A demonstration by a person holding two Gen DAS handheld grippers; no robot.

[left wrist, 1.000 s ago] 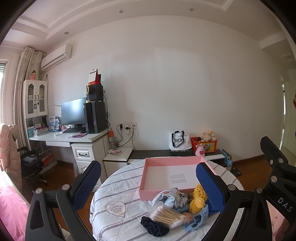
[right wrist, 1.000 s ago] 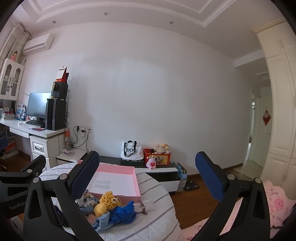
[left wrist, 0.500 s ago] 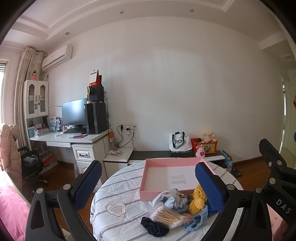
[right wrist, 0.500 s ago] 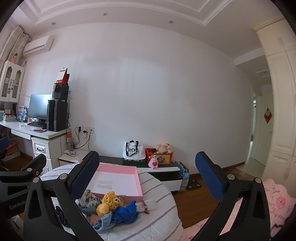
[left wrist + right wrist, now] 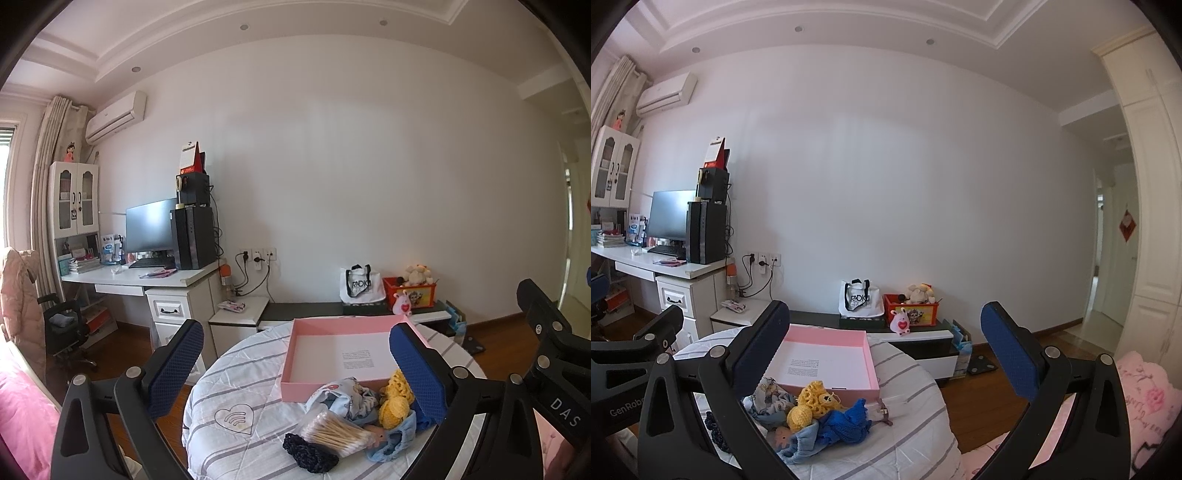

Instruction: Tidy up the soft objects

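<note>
A pink box (image 5: pixel 343 356) sits open toward the far edge of the round table (image 5: pixel 236 373). Just in front of it lies the heap: patterned cloth (image 5: pixel 341 397), yellow knit toy (image 5: pixel 812 400), blue knit (image 5: pixel 849 419), a bag of cotton swabs (image 5: pixel 334 432). Left claw (image 5: pixel 295 373) and right claw (image 5: pixel 886 356) both hover wide open, holding nothing.

Counted on the round table (image 5: pixel 236 373): one pink box (image 5: pixel 343 356), one yellow crochet piece (image 5: pixel 812 400), one blue knit piece (image 5: pixel 846 419), one dark knit piece (image 5: pixel 308 452), one patterned cloth (image 5: pixel 345 397), one bag of cotton swabs (image 5: pixel 334 432).
</note>
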